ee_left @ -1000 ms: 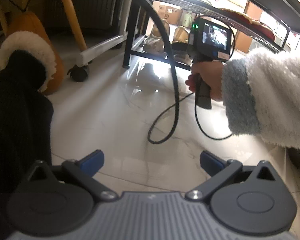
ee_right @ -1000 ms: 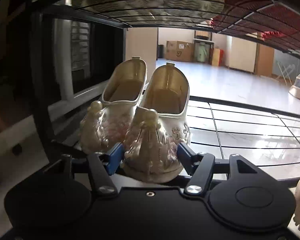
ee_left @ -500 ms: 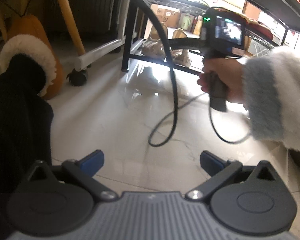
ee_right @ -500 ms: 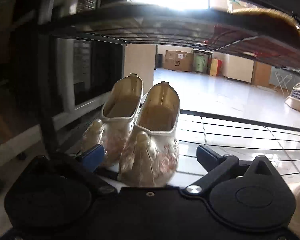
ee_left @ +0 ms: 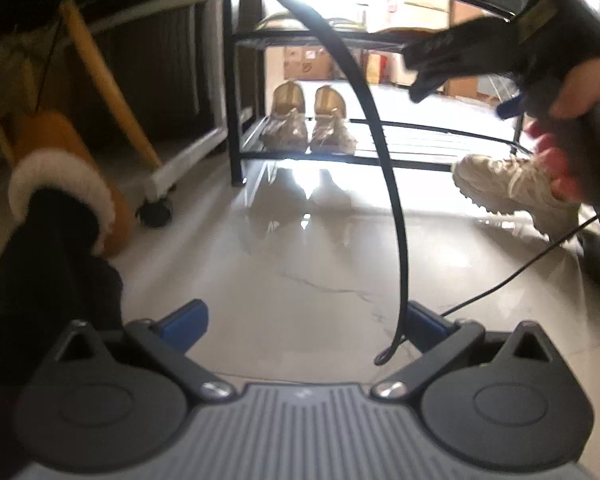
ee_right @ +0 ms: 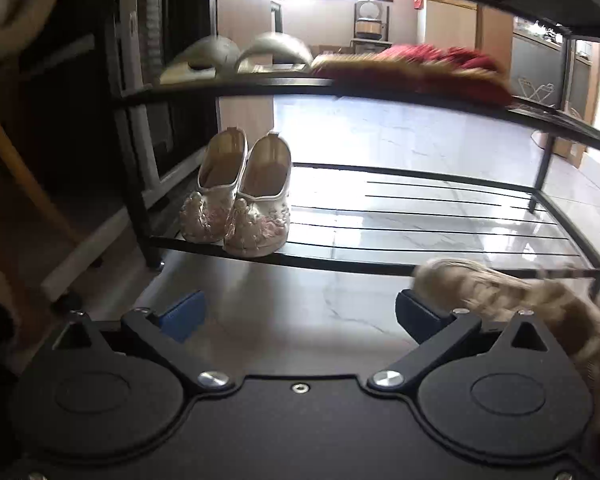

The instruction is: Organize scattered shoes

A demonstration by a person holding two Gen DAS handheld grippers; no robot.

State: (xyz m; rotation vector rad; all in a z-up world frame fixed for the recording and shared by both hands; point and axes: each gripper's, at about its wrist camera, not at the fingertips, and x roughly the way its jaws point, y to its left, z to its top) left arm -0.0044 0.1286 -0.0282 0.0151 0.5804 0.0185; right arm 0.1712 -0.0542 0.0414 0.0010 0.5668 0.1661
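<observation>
A pair of cream embroidered flats stands side by side at the left end of the black wire rack's bottom shelf; the left wrist view shows the flats too. A beige sneaker lies on the floor by the rack's right front, just past the right finger of my right gripper, which is open and empty. In the left wrist view the sneaker sits right of centre. My left gripper is open over bare floor, holding nothing.
The upper shelf carries grey shoes and red slippers. A tan fur-lined boot and a dark leg stand at the left. A wheeled white frame and wooden chair leg are left of the rack. Cables cross the floor.
My right gripper opened, released the right flat on the bottom shelf and drew back out of the rack. The left view shifted, bringing rack and sneaker into sight.
</observation>
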